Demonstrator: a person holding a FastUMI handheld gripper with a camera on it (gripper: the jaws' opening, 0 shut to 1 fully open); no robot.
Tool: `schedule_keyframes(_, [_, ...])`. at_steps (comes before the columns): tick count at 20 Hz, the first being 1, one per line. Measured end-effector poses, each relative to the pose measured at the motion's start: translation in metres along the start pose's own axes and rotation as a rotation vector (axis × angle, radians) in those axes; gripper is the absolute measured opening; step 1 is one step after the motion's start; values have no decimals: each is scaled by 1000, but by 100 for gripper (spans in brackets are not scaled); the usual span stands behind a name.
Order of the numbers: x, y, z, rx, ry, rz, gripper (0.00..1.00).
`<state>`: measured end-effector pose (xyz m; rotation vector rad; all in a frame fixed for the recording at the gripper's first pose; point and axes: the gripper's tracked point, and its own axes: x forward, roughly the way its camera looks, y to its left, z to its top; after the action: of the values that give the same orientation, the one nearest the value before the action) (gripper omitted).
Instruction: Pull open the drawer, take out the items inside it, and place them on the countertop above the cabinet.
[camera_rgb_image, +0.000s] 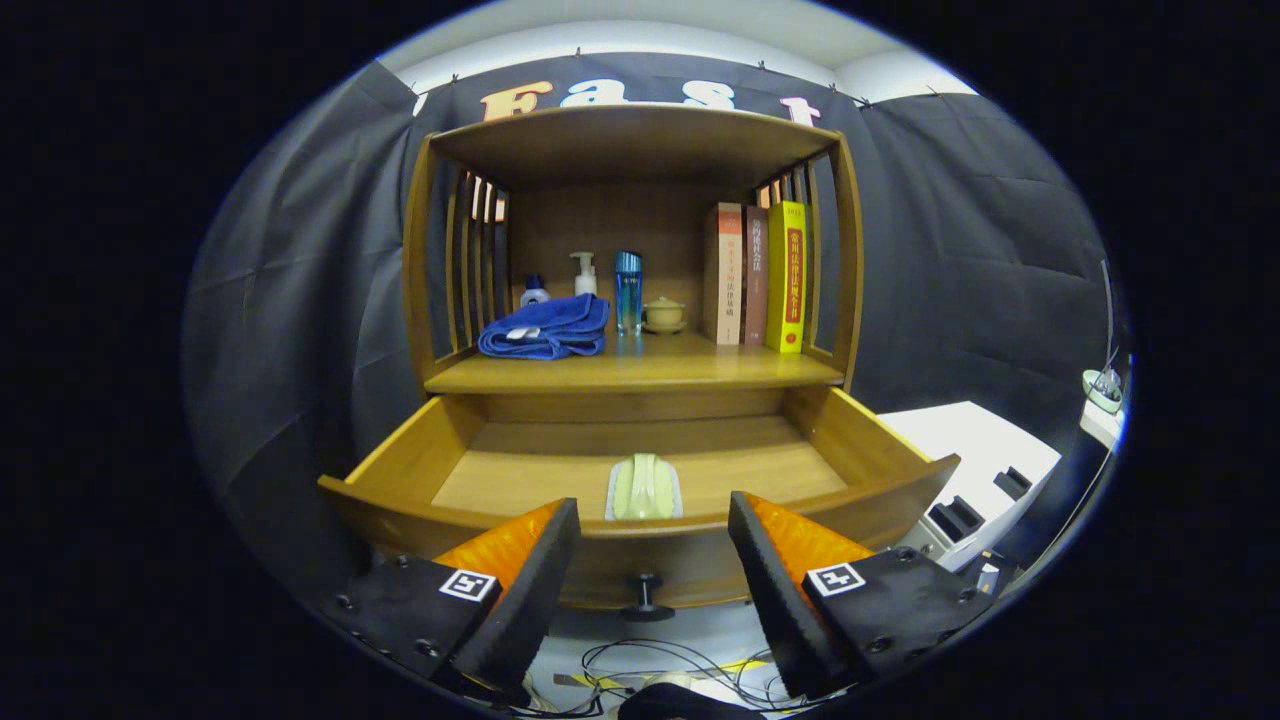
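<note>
The wooden cabinet's drawer (400, 460) is pulled out toward me. A small pale green packet (643, 487) lies on the drawer floor, close behind the front panel. The drawer's dark knob (645, 592) sticks out from the front panel, low between my fingers. My gripper (652, 520) stands open in front of the drawer, with the front panel and the packet showing in the gap between the fingers. Nothing is held. Above the drawer, the countertop (640, 370) carries a folded blue towel (547, 328), bottles and books.
On the countertop stand a white pump bottle (585, 274), a blue bottle (628, 290), a small lidded cup (664, 314) and three upright books (755, 275). A white unit (975, 470) sits to the right of the drawer. Cables (660, 665) lie on the floor below.
</note>
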<state>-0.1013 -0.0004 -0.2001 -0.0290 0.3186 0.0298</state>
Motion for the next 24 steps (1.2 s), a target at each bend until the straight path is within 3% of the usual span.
schedule_keyframes(5, [46,1,36,7,0,12,98])
schedule_keyframes(9, [89,4,27,-4,82,26,98])
schedule_keyframes(17, [134,10,-60,29,361,49,98])
schedule_keyframes(24, [148,17,-110,63,526,47,86])
